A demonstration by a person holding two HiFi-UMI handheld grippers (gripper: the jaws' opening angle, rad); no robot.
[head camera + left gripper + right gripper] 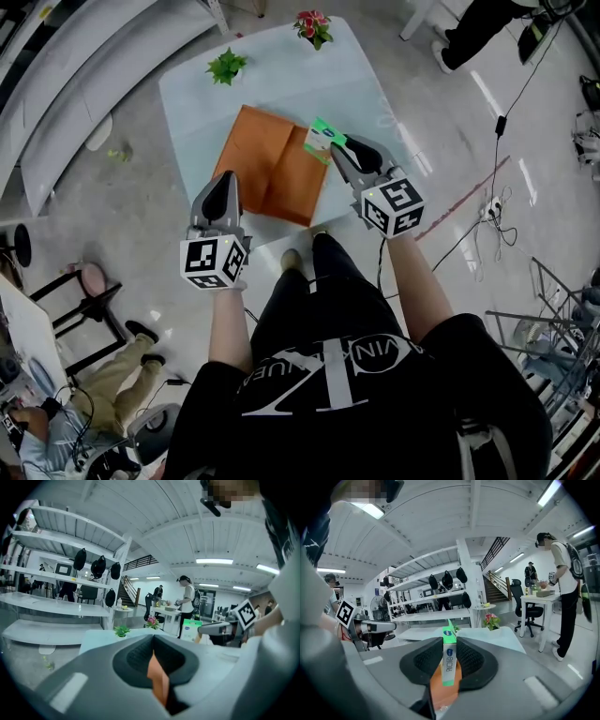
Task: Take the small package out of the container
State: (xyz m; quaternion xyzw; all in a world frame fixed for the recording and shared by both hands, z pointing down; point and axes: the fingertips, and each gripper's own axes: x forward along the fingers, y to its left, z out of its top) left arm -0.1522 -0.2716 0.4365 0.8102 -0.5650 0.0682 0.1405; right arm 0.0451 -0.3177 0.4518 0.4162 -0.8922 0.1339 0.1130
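Note:
A flat orange envelope (272, 164) lies on the white table (192, 108). My left gripper (223, 184) sits at its near left edge, shut on a strip of the orange envelope (159, 679) that shows between the jaws (157, 667). My right gripper (336, 150) is over the envelope's right edge, shut on the small package (322, 139), a thin green and white box. In the right gripper view the small package (448, 658) stands upright between the pads, with orange below it. It also shows in the left gripper view as a green box (190, 630).
A small green plant (226, 66) and a pot of pink flowers (312, 26) stand at the table's far edge. A person (473, 23) stands beyond the table, another sits on the floor (103, 384). Cables (487, 202) run along the floor at right.

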